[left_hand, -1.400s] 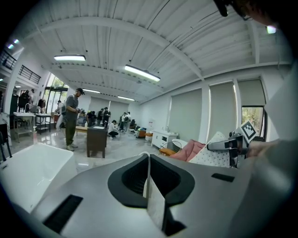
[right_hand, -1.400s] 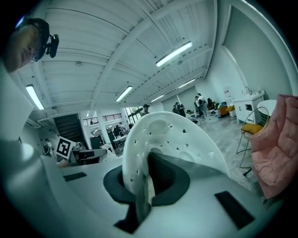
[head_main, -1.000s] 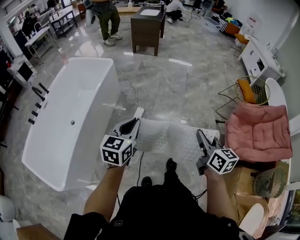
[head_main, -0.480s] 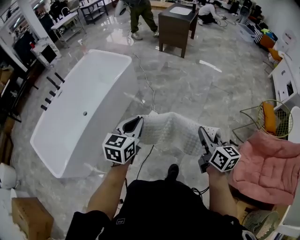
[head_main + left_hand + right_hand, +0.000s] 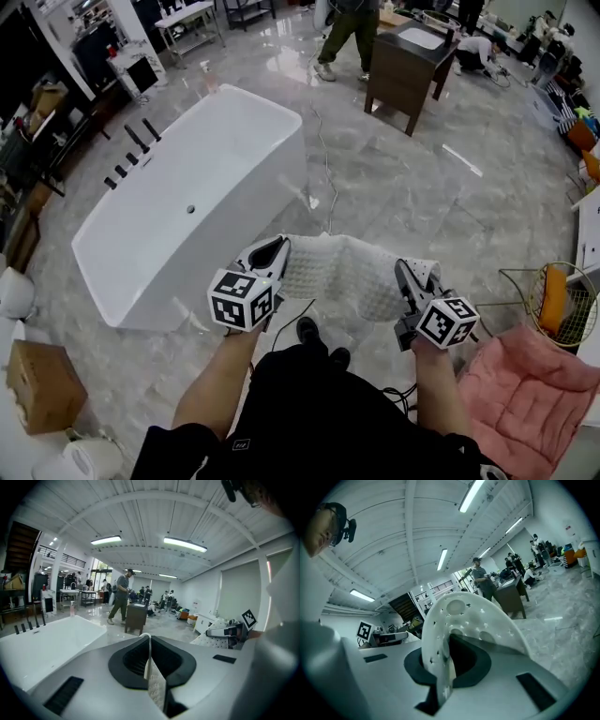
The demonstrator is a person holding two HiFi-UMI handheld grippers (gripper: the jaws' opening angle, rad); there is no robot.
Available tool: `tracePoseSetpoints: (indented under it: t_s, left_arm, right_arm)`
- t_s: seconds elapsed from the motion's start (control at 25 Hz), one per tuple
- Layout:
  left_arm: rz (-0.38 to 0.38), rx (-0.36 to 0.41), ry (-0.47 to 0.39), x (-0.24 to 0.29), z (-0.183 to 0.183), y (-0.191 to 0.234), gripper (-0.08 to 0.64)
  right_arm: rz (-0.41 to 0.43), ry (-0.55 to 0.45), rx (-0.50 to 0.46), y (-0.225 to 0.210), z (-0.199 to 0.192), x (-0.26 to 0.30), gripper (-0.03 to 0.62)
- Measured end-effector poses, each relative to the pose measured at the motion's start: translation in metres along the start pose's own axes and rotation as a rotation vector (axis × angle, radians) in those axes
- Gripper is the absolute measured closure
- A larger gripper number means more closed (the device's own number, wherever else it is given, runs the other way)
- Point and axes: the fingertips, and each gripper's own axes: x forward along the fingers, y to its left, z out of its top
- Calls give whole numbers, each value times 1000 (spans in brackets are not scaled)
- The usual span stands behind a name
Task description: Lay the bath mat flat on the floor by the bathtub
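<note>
A white dotted bath mat [image 5: 345, 274] hangs stretched in the air between my two grippers, sagging in the middle. My left gripper [image 5: 270, 255] is shut on the mat's left corner, and a thin edge of the mat [image 5: 151, 667] shows pinched between its jaws in the left gripper view. My right gripper [image 5: 415, 279] is shut on the right corner, where a curled flap of the mat [image 5: 459, 620] with holes arches over the jaws. The white bathtub [image 5: 178, 216] stands on the grey marble floor to the left of the mat, a short way off.
A pink cushion [image 5: 525, 403] and a wire basket [image 5: 553, 300] are at the right. A dark vanity cabinet [image 5: 408, 66] stands behind, with a person [image 5: 342, 33] walking near it. A cable [image 5: 323, 178] runs across the floor. A cardboard box [image 5: 42, 384] sits at the lower left.
The view has swung left: the bathtub now lies nearer the middle and the pink cushion has slid to the lower right. Both grippers carried the mat along, still held.
</note>
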Motion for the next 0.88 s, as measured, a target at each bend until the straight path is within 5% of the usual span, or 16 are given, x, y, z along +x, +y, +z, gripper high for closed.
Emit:
tracePoseSetpoints:
  t_s: [0.52, 0.88]
  left_arm:
    - [161, -112, -80, 23, 30, 142, 541]
    - [345, -182, -79, 4, 18, 221, 541]
  right_arm:
    - [143, 89, -100, 14, 51, 182, 571]
    - [304, 211, -141, 47, 50, 294, 571]
